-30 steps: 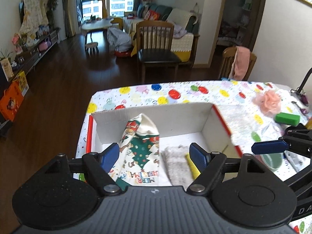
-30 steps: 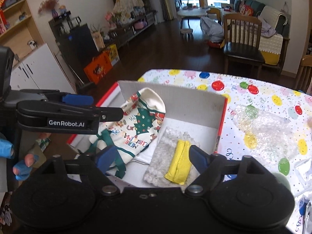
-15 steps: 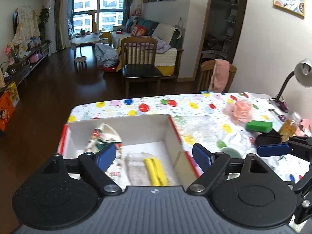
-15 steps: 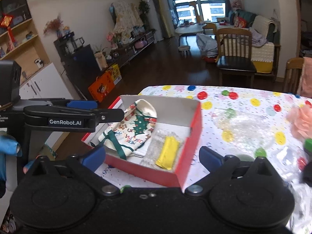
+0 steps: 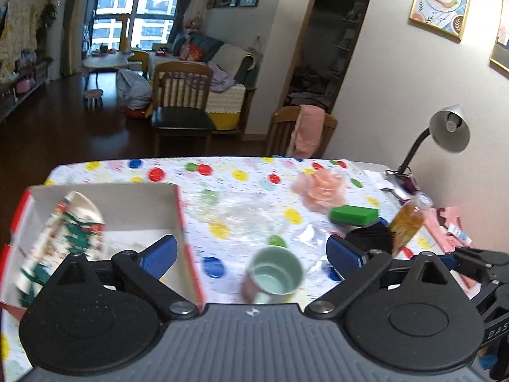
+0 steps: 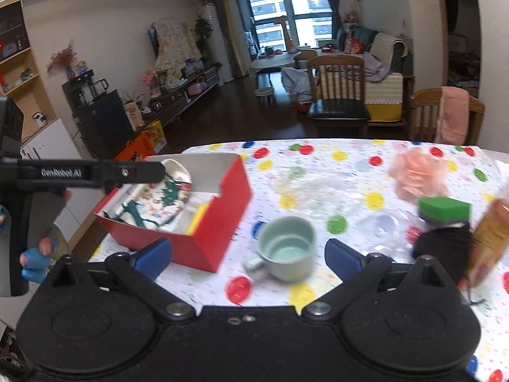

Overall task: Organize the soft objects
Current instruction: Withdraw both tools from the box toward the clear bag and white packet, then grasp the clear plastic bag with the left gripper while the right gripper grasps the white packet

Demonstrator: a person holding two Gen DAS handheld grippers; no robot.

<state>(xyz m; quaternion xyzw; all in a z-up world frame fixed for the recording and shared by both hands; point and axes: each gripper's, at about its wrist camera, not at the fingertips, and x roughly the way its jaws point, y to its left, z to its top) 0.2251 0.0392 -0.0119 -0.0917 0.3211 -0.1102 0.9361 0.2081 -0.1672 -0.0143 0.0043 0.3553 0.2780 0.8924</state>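
Over the counter (image 5: 241, 172), both hand-held grippers have swung right from the red box (image 6: 222, 222), where the Christmas-print cloth (image 6: 165, 197) lies. The left hand-held gripper (image 5: 251, 254) and right hand-held gripper (image 6: 248, 254) have just spread wide, empty, framing a green mug (image 6: 286, 251).

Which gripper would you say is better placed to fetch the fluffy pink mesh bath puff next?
Probably the right gripper: it is open and empty, nearer the fluffy pink mesh bath puff; the left gripper sits beside the red cardboard box.

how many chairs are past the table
2: a dark-seated wooden chair beyond the table's far edge, and a chair draped with pink cloth to its right. Others may be hidden.
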